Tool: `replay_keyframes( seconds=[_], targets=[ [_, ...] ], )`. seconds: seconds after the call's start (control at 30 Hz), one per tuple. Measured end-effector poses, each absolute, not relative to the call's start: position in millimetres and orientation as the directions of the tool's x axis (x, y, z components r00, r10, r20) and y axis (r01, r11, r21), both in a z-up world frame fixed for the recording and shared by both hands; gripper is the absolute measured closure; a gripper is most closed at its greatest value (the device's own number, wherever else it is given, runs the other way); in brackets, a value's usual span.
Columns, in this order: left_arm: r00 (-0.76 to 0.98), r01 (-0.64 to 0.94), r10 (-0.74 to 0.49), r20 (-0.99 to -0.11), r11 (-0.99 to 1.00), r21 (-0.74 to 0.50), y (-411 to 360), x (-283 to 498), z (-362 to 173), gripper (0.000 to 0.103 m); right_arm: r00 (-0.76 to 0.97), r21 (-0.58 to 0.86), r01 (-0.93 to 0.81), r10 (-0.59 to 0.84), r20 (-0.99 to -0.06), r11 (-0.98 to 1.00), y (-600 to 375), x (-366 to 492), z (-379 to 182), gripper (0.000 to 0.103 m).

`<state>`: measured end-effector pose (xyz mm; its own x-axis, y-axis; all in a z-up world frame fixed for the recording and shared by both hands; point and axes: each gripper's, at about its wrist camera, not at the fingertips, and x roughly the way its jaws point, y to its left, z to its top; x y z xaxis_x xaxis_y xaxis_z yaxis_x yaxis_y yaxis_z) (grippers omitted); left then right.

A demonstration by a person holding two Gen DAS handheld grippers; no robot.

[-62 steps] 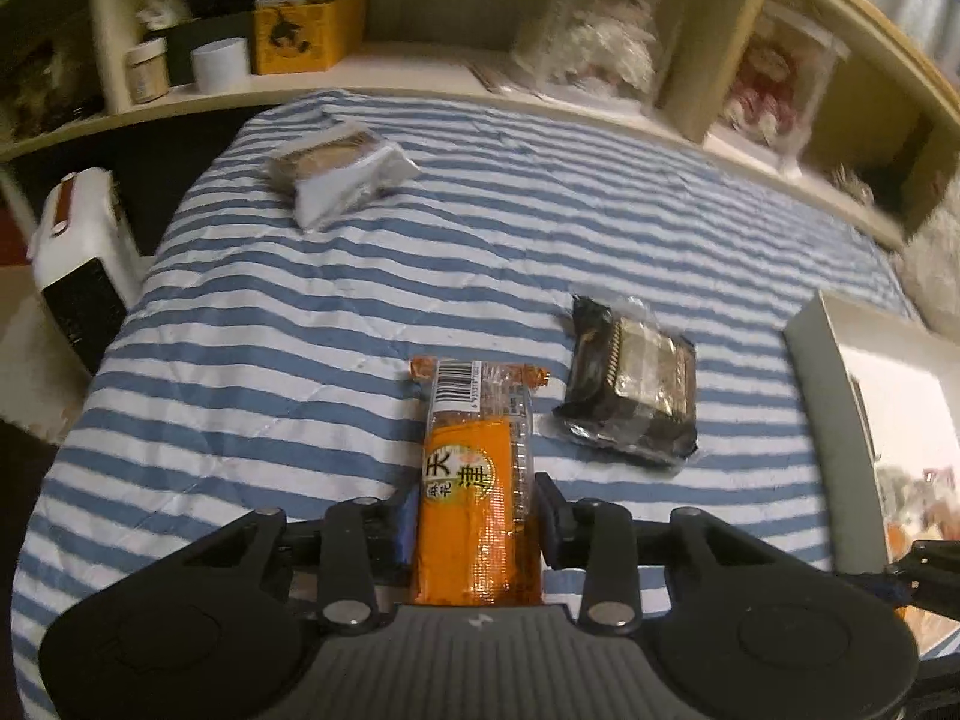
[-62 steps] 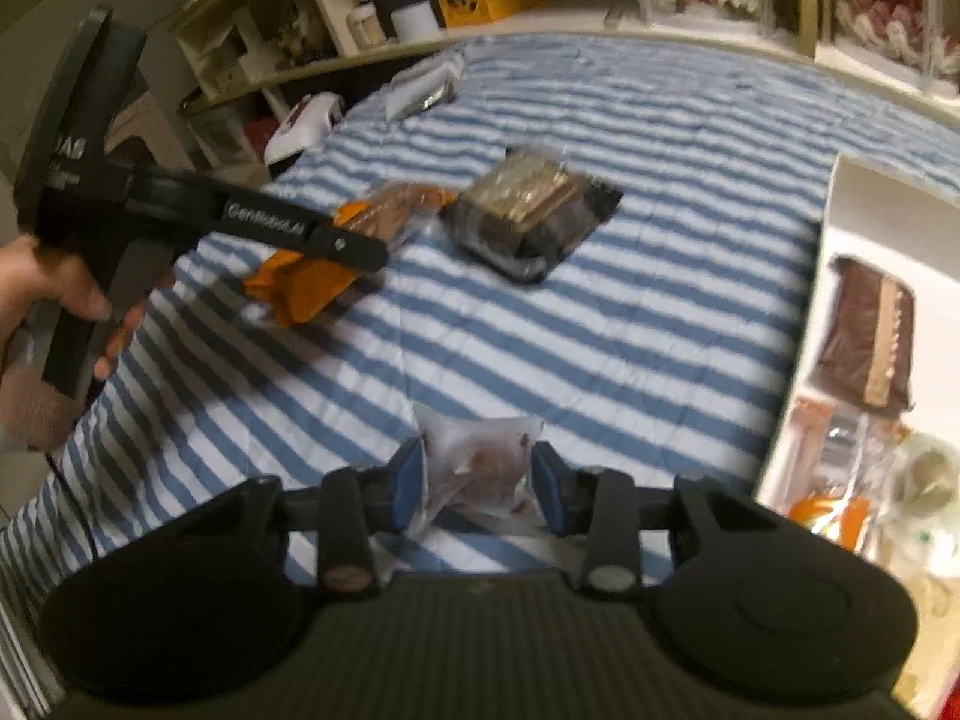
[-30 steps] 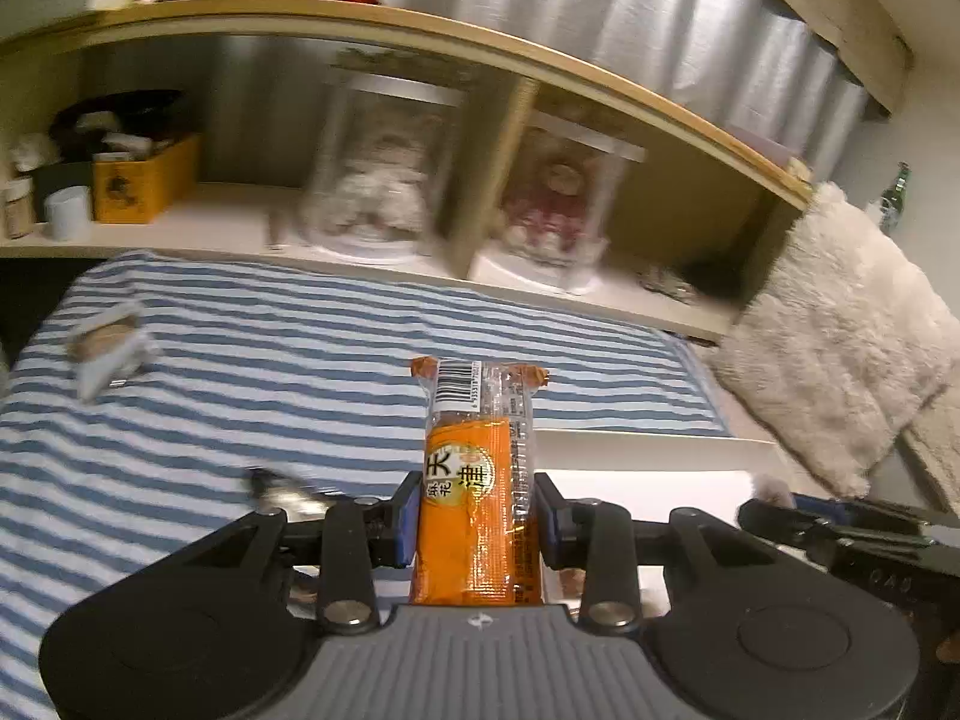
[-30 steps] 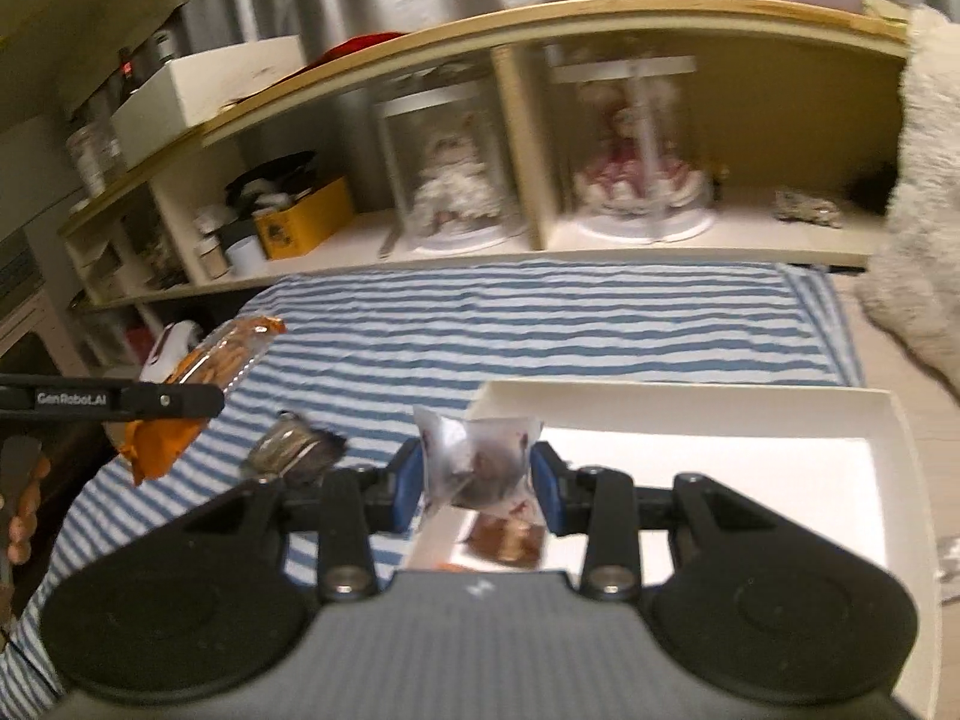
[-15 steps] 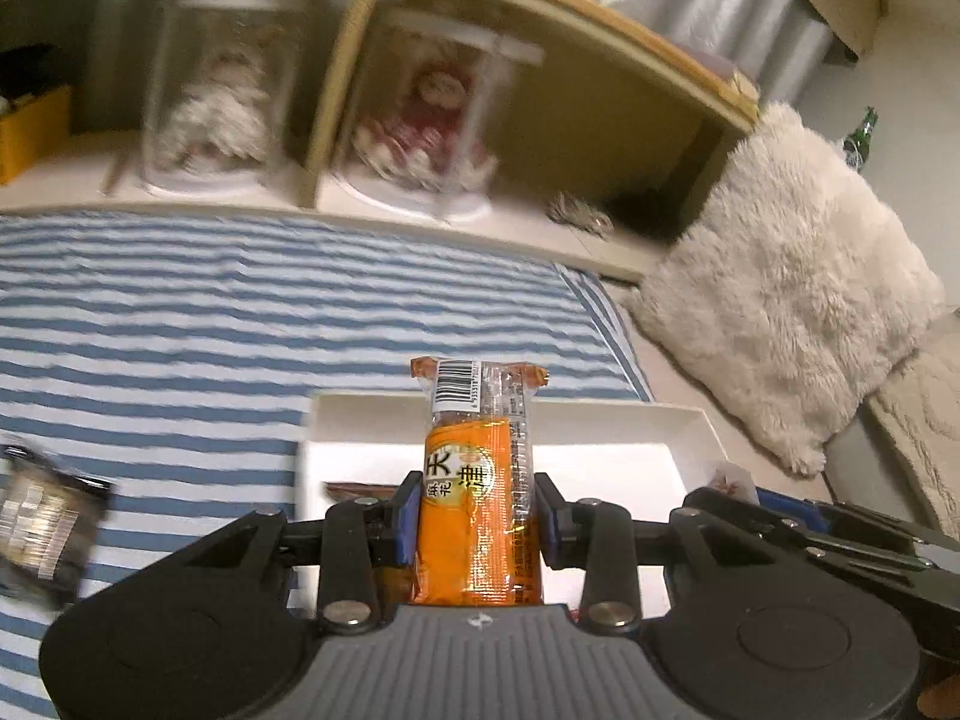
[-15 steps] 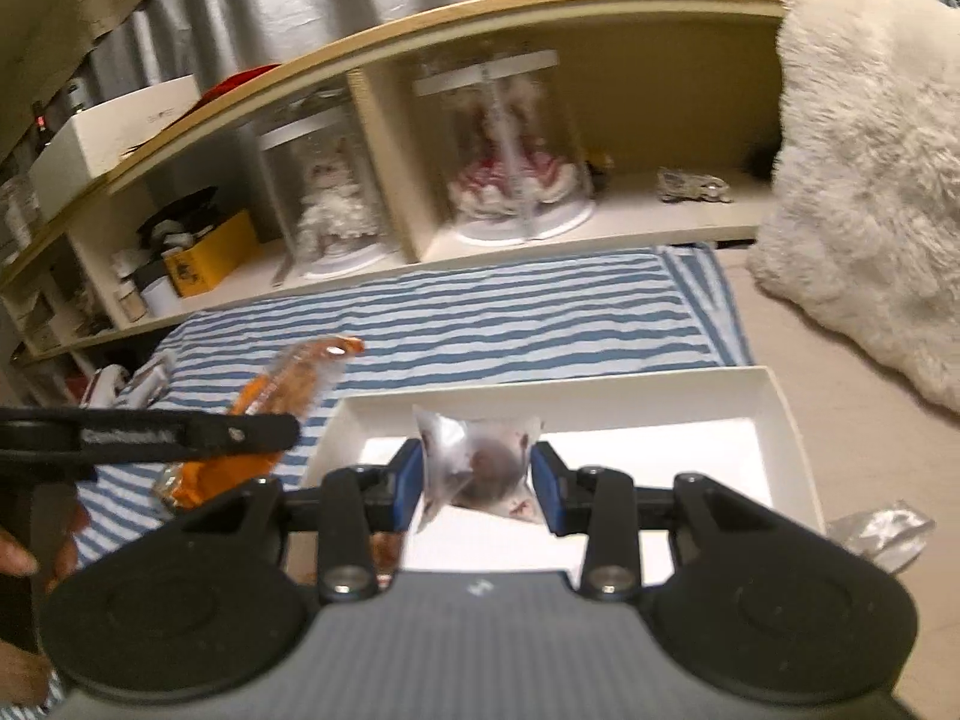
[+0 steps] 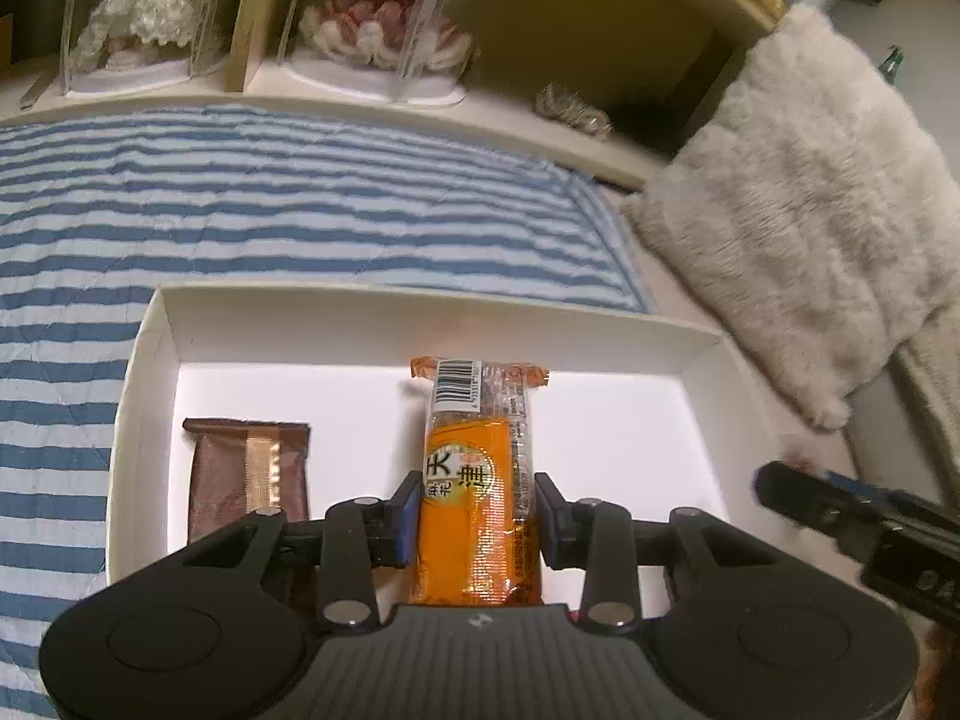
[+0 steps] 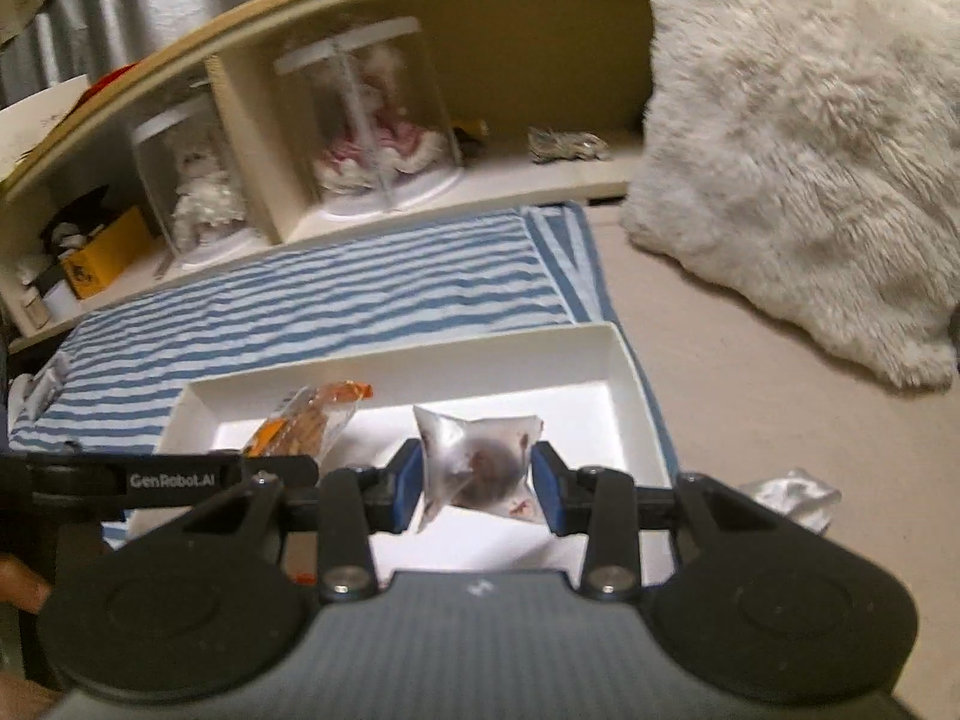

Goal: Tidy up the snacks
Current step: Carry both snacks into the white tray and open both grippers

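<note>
— Left wrist view first: what do the fingers have?

— The left gripper (image 7: 474, 519) is clamped on a tall orange plastic snack packet with a barcode at its clear top (image 7: 477, 480), blue pads pressing both its sides. The packet stands upright between the fingers, over the white shallow cardboard box (image 7: 420, 315).

— And inside that box?

— A brown foil-wrapped bar with a gold stripe (image 7: 249, 480) lies flat on the floor of the box at its left, just beside the left finger and apart from the orange packet.

— What about the other hand?

— The right gripper (image 8: 477, 486) is closed on a small clear plastic pouch with a dark round sweet inside (image 8: 480, 462), held over the right half of the same box (image 8: 624, 372). To its left the orange packet (image 8: 306, 420) shows again, tilted above the box.

— Around them?

— The box sits on a blue and white striped quilt (image 7: 270, 192), at its right edge. A fluffy cream cushion (image 8: 798, 138) lies far right. A crumpled silvery wrapper (image 8: 792, 495) rests on the beige surface just right of the box. Beyond the quilt a wooden shelf (image 8: 420, 12) holds clear domes with dolls (image 8: 372, 120).
</note>
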<state>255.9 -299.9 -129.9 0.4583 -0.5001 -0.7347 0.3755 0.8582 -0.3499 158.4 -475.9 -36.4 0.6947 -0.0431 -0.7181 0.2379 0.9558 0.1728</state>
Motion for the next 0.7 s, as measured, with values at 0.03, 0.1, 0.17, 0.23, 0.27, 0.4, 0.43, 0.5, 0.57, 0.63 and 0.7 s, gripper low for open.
replay_keyframes(
  seconds=[0.03, 0.1, 0.17, 0.23, 0.27, 0.4, 0.43, 0.5, 0.57, 0.63, 0.7],
  targets=[
    [0.46, 0.374, -0.49, -0.74, 0.863, -0.339, -299.5, 257.8, -133.3, 0.064, 0.689, 0.172, 0.242, -0.045, -0.723, 0.955, -477.7, 158.9, -39.2, 0.058],
    [0.464, 0.37, -0.473, -0.749, 0.872, -0.322, -296.8, 261.3, -138.3, 0.064, 0.68, 0.169, 0.246, -0.046, -0.731, 0.954, -479.0, 158.8, -43.3, 0.058],
    [0.465, 0.375, -0.478, -0.745, 0.869, -0.323, -293.6, 265.8, -141.4, 0.064, 0.675, 0.165, 0.242, -0.043, -0.737, 0.956, -479.0, 156.2, -45.4, 0.058],
    [0.457, 0.381, -0.486, -0.745, 0.864, -0.33, -291.6, 268.4, -141.1, 0.064, 0.667, 0.157, 0.238, -0.044, -0.743, 0.958, -477.5, 159.3, -47.5, 0.058],
    [0.457, 0.387, -0.486, -0.745, 0.863, -0.326, -291.7, 268.6, -140.9, 0.064, 0.663, 0.151, 0.237, -0.047, -0.747, 0.96, -476.5, 160.3, -48.6, 0.058],
    [0.475, 0.398, -0.45, -0.756, 0.876, -0.271, -292.2, 264.8, -139.3, 0.064, 0.647, 0.133, 0.234, -0.052, -0.761, 0.963, -475.2, 163.3, -52.3, 0.058],
    [0.479, 0.398, -0.44, -0.76, 0.88, -0.259, -292.5, 264.1, -138.8, 0.064, 0.644, 0.13, 0.235, -0.054, -0.763, 0.963, -475.8, 163.4, -52.4, 0.058],
    [0.486, 0.395, -0.419, -0.767, 0.888, -0.234, -290.3, 264.0, -138.0, 0.064, 0.639, 0.119, 0.243, -0.066, -0.766, 0.963, -477.2, 163.0, -53.2, 0.058],
    [0.489, 0.389, -0.404, -0.773, 0.894, -0.222, -287.0, 264.9, -137.0, 0.062, 0.631, 0.108, 0.245, -0.074, -0.772, 0.964, -478.3, 163.7, -53.7, 0.058],
    [0.486, 0.385, -0.401, -0.776, 0.896, -0.222, -284.0, 265.9, -136.2, 0.06, 0.619, 0.099, 0.239, -0.073, -0.782, 0.966, -478.6, 165.0, -56.2, 0.058],
    [0.478, 0.388, -0.397, -0.784, 0.895, -0.217, -283.5, 266.2, -134.9, 0.058, 0.602, 0.08, 0.236, -0.081, -0.795, 0.969, -477.3, 166.3, -58.7, 0.056]
  ],
)
